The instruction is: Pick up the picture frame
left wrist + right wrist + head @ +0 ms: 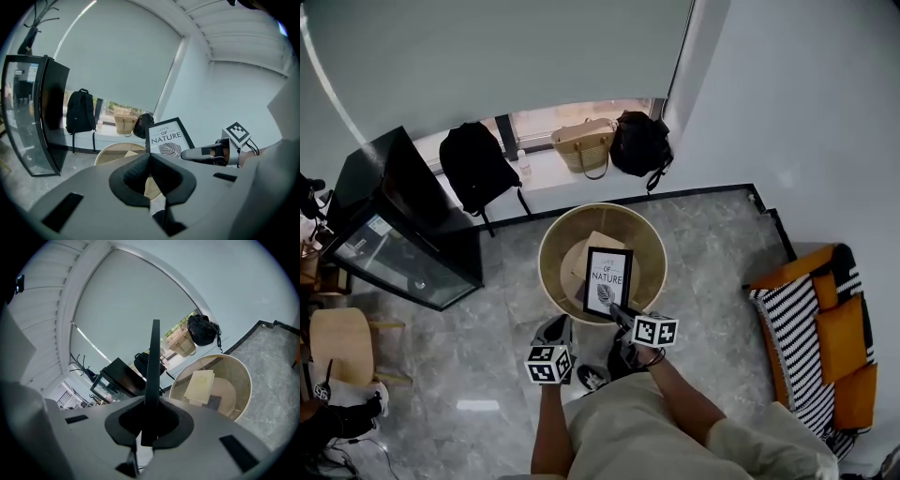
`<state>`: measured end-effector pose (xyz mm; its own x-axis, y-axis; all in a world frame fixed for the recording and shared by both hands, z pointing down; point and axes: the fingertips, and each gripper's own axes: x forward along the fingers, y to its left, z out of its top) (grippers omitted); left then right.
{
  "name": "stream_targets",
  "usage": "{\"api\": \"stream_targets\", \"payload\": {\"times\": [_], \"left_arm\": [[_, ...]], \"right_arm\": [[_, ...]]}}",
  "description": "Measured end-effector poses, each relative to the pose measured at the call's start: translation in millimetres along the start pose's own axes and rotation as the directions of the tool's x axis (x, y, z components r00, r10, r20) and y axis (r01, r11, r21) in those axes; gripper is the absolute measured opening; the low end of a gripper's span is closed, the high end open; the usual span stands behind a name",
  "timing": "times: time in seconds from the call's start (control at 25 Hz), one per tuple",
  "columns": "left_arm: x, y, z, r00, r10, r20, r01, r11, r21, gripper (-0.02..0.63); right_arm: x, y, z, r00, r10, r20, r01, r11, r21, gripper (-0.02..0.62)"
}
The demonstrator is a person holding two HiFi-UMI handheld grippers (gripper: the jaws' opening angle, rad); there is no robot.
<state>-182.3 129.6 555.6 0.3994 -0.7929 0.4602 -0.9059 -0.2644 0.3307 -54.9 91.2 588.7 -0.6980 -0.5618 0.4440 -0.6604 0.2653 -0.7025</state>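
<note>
Head view: the black-framed picture (607,279) with its white leaf print stands upright over the round beige tub (546,253). The right gripper (622,317) pinches its lower corner, forearm (680,398) stretched forward. The left gripper (555,333) hangs just short of the tub

Left gripper view: jaws together, empty

Right gripper view: jaws clamped on the picture's thin edge, tub beyond

My head camera's staring steeply down from high above the round table (548,255). Both gripper views sit low and close, facing the window (572,114) across that same table.
</note>
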Motion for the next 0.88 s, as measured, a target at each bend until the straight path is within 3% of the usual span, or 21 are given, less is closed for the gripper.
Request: {"api": "stream_targets", "payload": {"times": [0.64, 0.88], "left_arm": [[-25.0, 6.1, -19.0, 0.999, 0.04, -0.012, -0.04, 0.998, -0.041, 0.021], [-20.8, 2.3, -16.9, 1.0, 0.013, -0.017, -0.014, 1.0, -0.017, 0.021]], "right_arm": [[0.4, -1.2, -15.3, 0.999, 0.001, -0.044, -0.001, 1.0, 0.01, 0.049], [-1.1, 1.5, -13.3, 0.999, -0.003, -0.032, 0.003, 1.0, 0.002, 0.049]]}}
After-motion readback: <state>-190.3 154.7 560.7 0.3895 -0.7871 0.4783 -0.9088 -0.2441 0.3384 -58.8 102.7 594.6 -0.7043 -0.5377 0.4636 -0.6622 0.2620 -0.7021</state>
